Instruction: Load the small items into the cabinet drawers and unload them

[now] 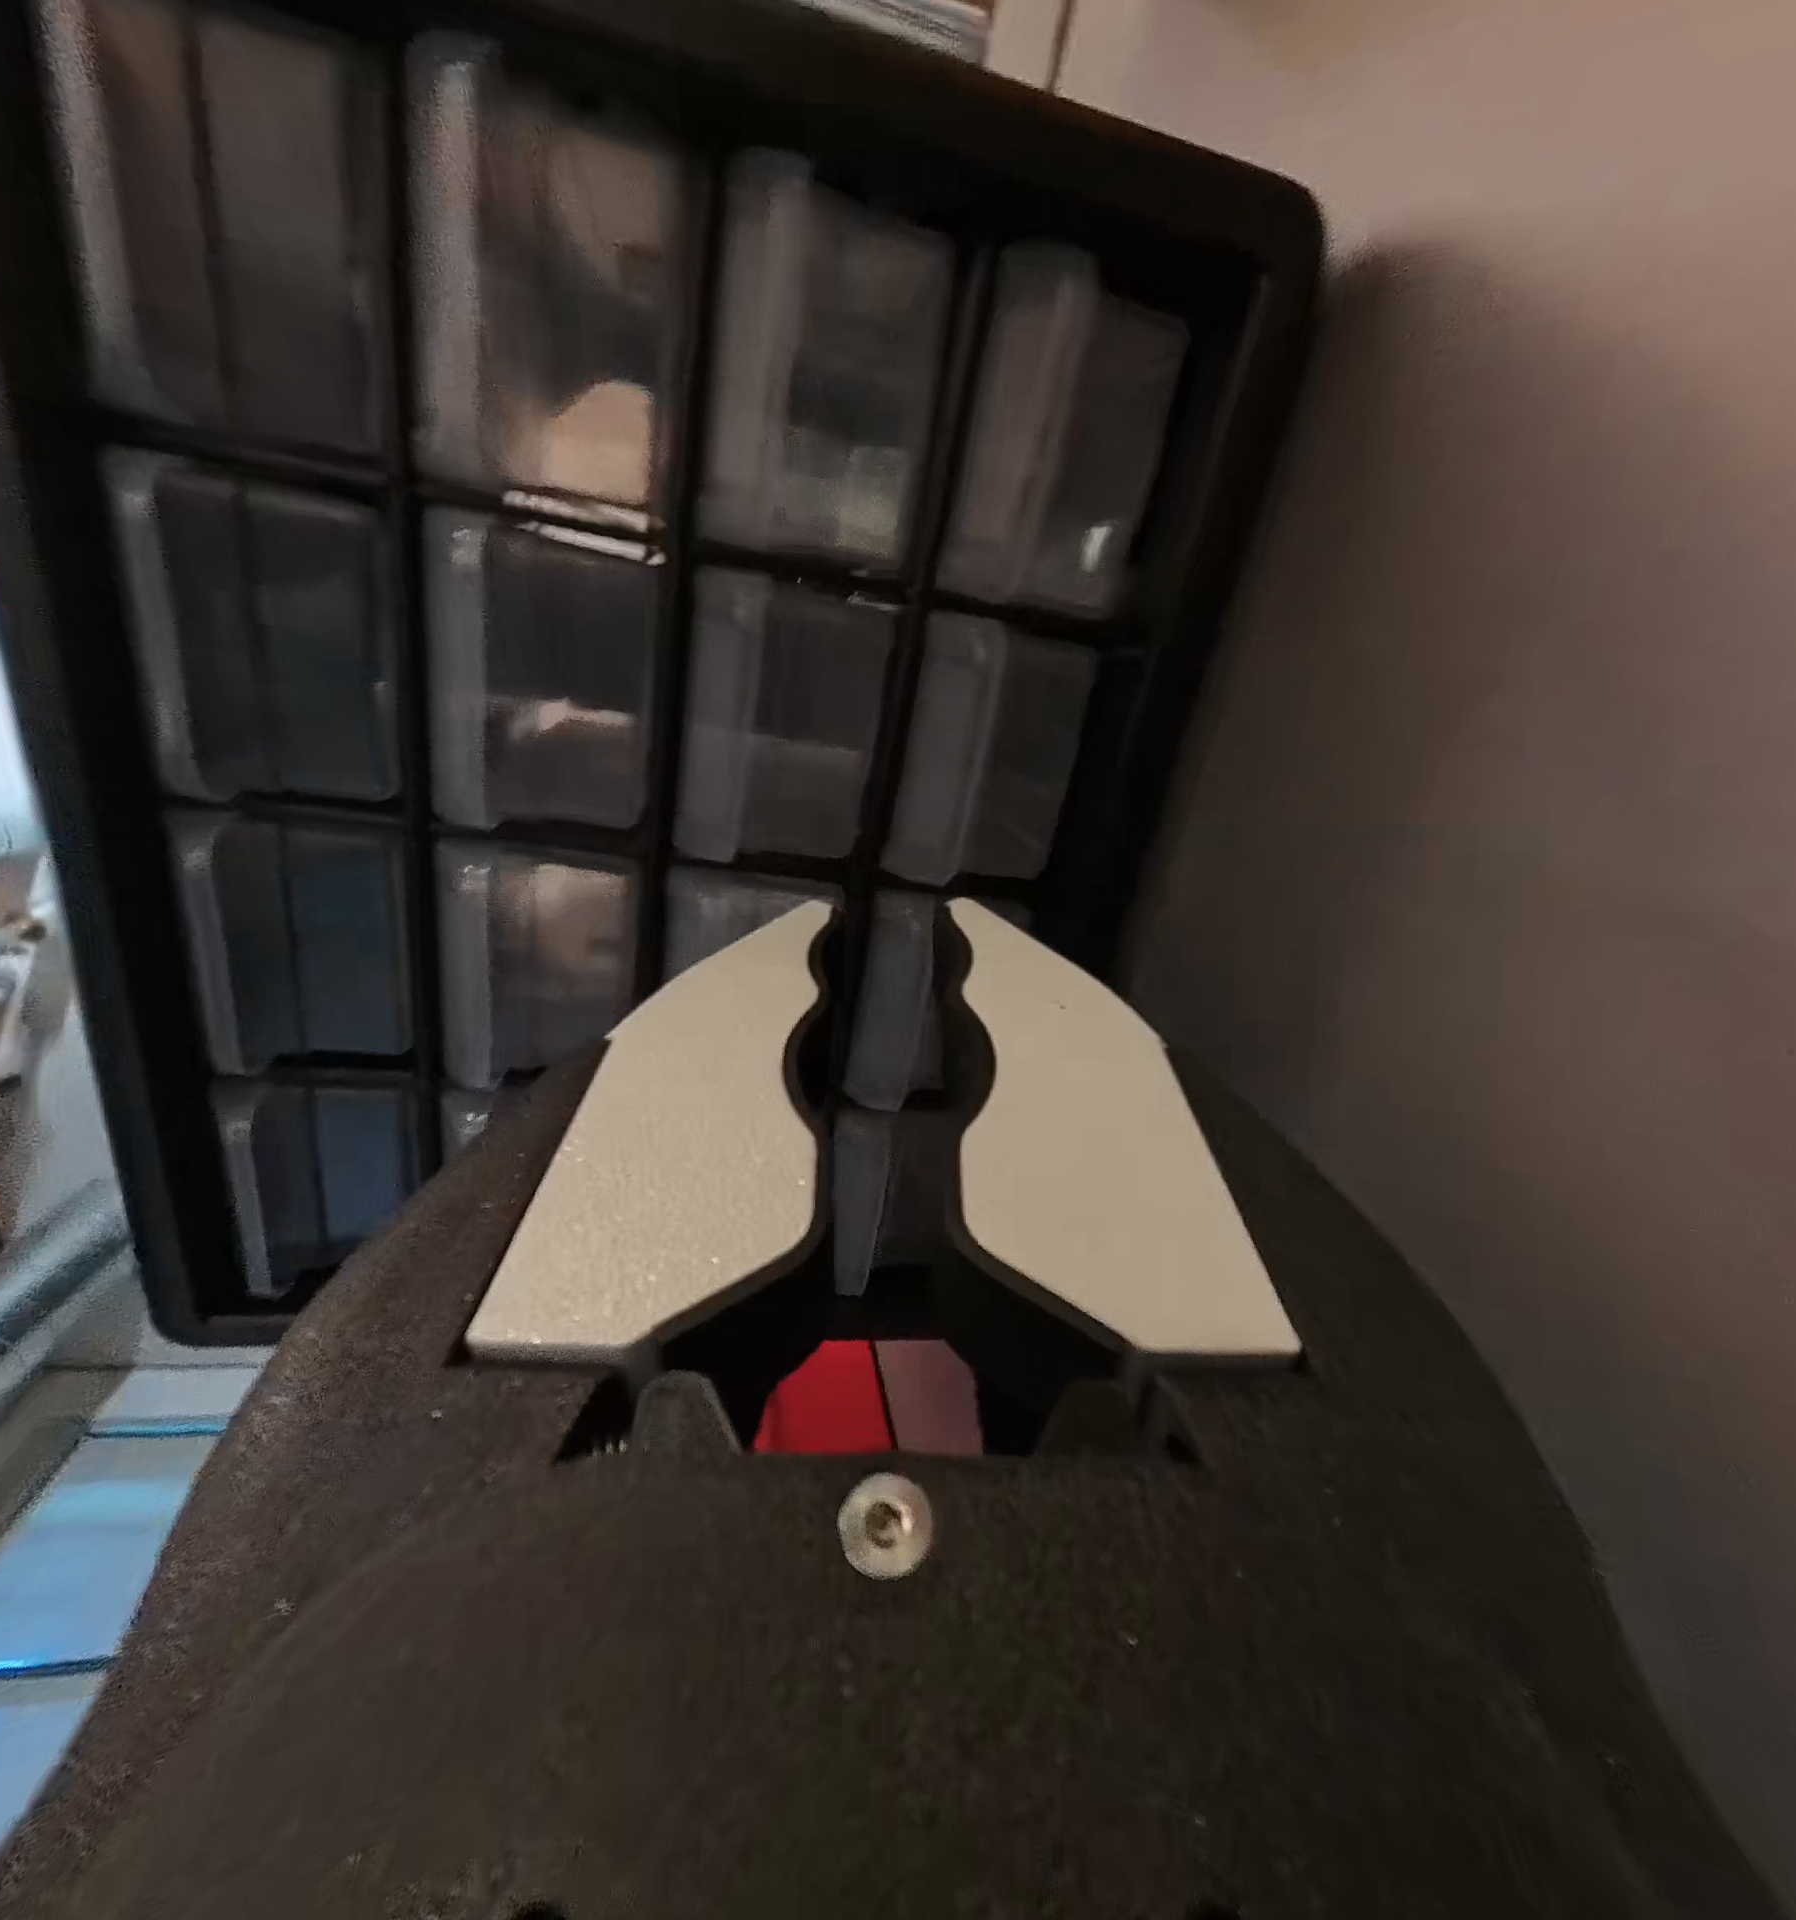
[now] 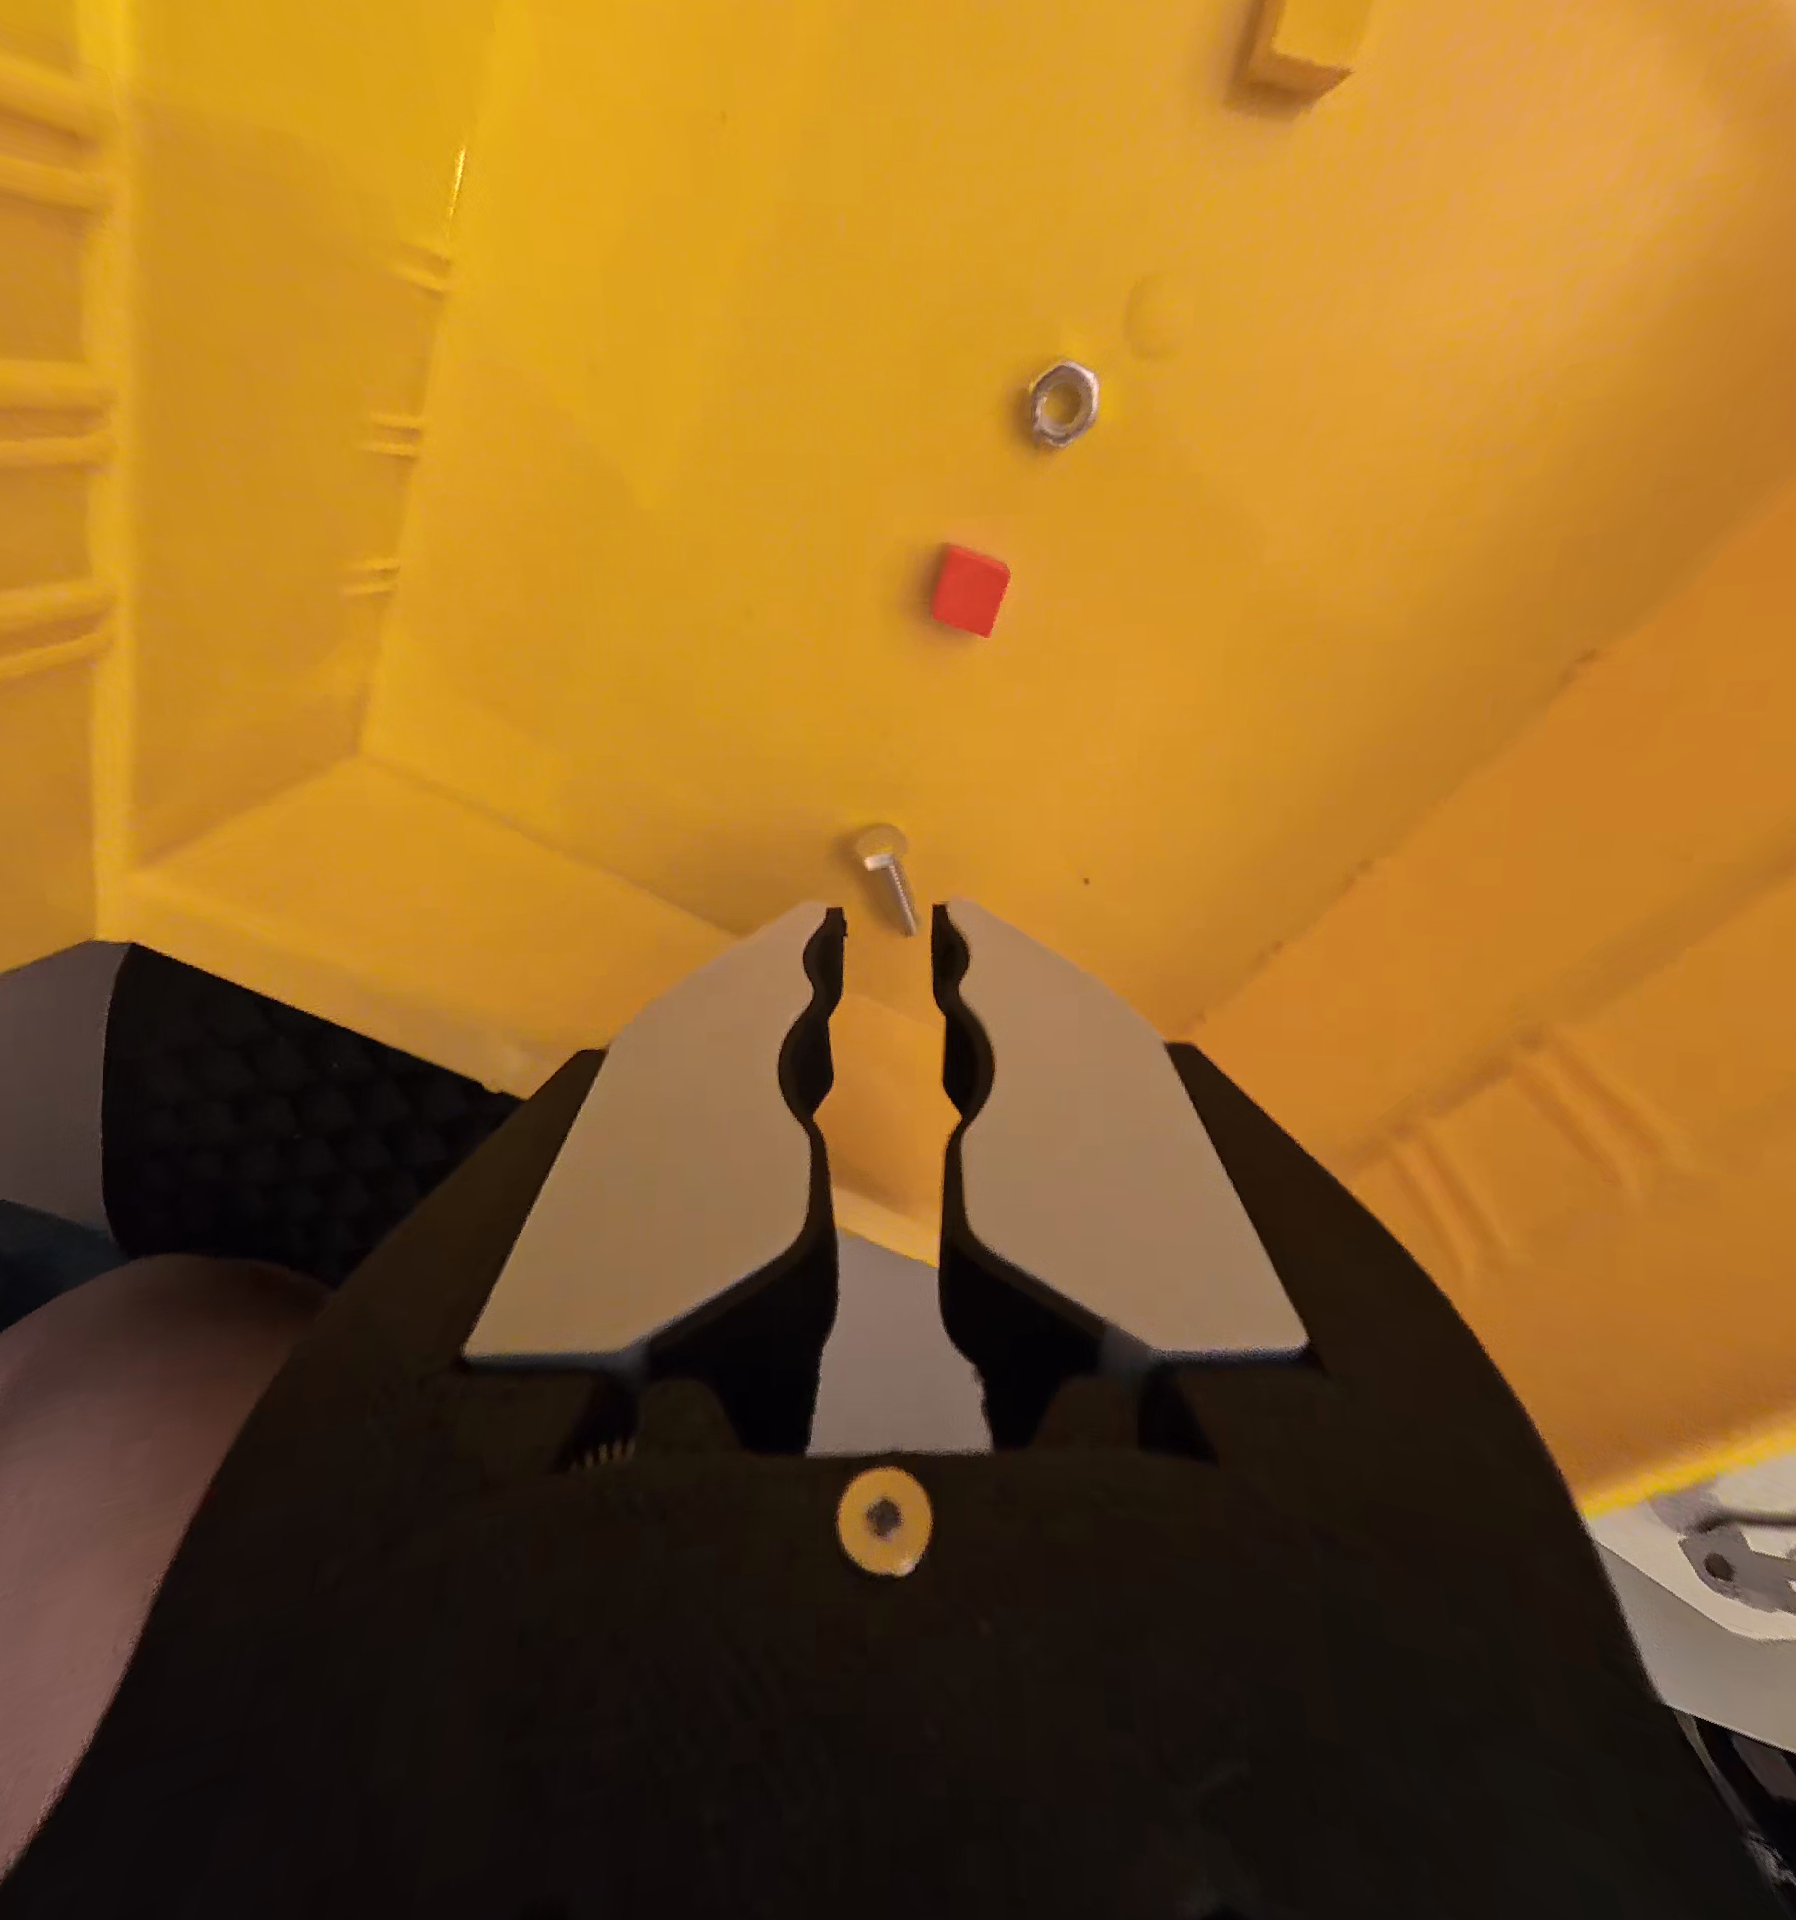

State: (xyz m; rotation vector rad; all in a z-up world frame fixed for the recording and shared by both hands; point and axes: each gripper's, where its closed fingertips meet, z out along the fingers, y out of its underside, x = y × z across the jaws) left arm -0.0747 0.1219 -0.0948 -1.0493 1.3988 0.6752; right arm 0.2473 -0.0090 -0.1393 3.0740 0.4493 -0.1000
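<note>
The black cabinet point(image 1: 1278, 239) of small clear drawers fills the left wrist view, rolled sideways. My left gripper point(image 1: 889, 925) has its fingers closed on the grey handle tab point(image 1: 889, 997) of a drawer at the cabinet's near right corner. In the right wrist view a yellow bin point(image 2: 665, 364) holds a silver bolt point(image 2: 892, 878), a red cube point(image 2: 967, 587) and a silver nut point(image 2: 1060, 402). My right gripper point(image 2: 889, 920) is slightly open and empty, with its tips just short of the bolt.
A beige wall point(image 1: 1548, 727) runs close along the cabinet's right side. Something red point(image 1: 832, 1403) shows through the gap behind the left fingers. A black textured mat point(image 2: 250, 1091) and a person's hand point(image 2: 94, 1455) lie left of the right gripper. A white surface with metal parts point(image 2: 1756, 1569) is at the lower right. Left tips to right tips: about 35 cm.
</note>
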